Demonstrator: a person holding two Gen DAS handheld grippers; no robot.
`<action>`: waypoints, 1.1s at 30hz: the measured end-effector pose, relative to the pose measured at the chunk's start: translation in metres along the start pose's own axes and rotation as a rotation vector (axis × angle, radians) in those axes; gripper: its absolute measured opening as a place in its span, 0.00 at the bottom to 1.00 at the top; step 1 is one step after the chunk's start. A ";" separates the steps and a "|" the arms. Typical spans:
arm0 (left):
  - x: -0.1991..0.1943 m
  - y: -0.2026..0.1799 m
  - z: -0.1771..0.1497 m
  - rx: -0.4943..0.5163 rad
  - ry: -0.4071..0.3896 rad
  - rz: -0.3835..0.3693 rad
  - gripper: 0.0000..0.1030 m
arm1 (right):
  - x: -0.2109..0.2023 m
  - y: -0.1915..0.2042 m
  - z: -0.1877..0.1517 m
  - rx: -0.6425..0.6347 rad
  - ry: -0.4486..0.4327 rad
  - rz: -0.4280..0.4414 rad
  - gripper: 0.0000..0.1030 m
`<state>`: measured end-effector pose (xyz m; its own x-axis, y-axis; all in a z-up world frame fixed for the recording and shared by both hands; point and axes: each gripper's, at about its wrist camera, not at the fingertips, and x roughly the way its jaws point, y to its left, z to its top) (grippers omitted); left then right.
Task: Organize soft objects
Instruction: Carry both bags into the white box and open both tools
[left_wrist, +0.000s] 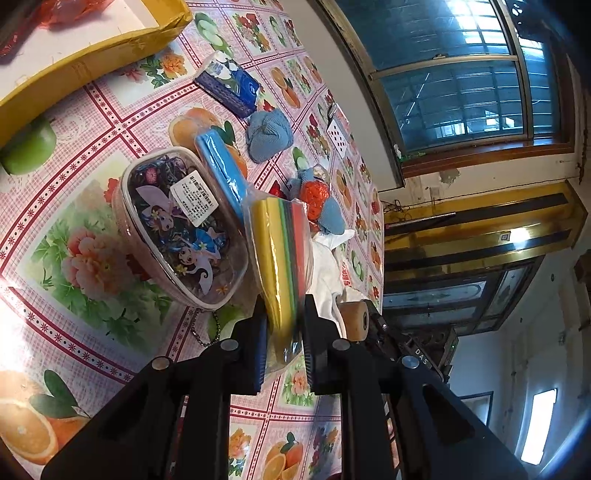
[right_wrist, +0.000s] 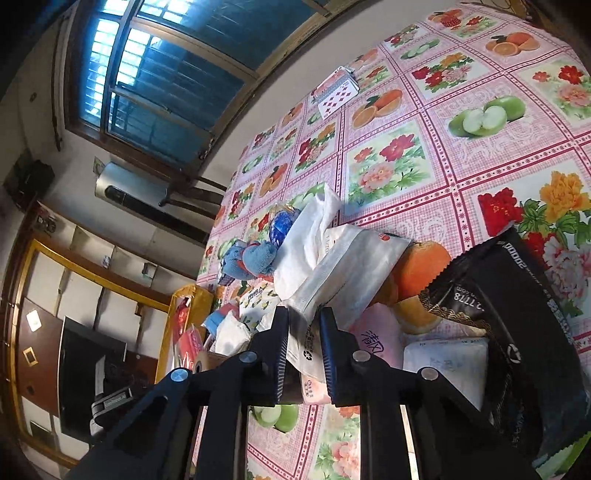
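Observation:
My left gripper (left_wrist: 285, 314) is shut on a wrapped pack of coloured cloths (left_wrist: 282, 254), striped yellow, green, red and black, held on edge above the flowered tablecloth (left_wrist: 74, 206). My right gripper (right_wrist: 303, 325) is shut on a white tissue pack (right_wrist: 343, 269) with a loose white tissue (right_wrist: 310, 229) sticking out of it. Blue knitted socks (right_wrist: 255, 258) lie beyond the pack. In the left view a balled blue sock (left_wrist: 267, 138) and more blue knitwear with orange (left_wrist: 317, 199) lie past the cloths.
A clear cartoon pouch (left_wrist: 181, 225), a flat blue pack (left_wrist: 221, 166) and a blue tissue packet (left_wrist: 231, 83) lie left of the cloths. A yellow cardboard box (left_wrist: 85, 62) stands at the far left. A black bag (right_wrist: 517, 314) with packets sits at right. Playing cards (right_wrist: 334, 96) lie far off.

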<state>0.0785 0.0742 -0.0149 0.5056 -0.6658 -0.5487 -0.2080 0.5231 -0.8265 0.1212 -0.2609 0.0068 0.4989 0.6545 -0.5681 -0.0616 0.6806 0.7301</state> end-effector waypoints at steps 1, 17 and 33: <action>-0.002 0.000 0.000 0.004 -0.001 -0.004 0.13 | -0.006 0.002 0.000 -0.002 -0.010 0.009 0.17; -0.057 -0.009 0.014 0.064 -0.085 -0.026 0.13 | -0.028 0.120 -0.001 -0.145 -0.047 0.209 0.17; -0.149 0.043 0.132 0.147 -0.231 0.241 0.13 | 0.188 0.265 -0.035 -0.248 0.185 0.228 0.17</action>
<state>0.1048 0.2663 0.0481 0.6361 -0.3847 -0.6689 -0.2301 0.7328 -0.6404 0.1691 0.0538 0.0799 0.2855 0.8310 -0.4774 -0.3710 0.5551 0.7444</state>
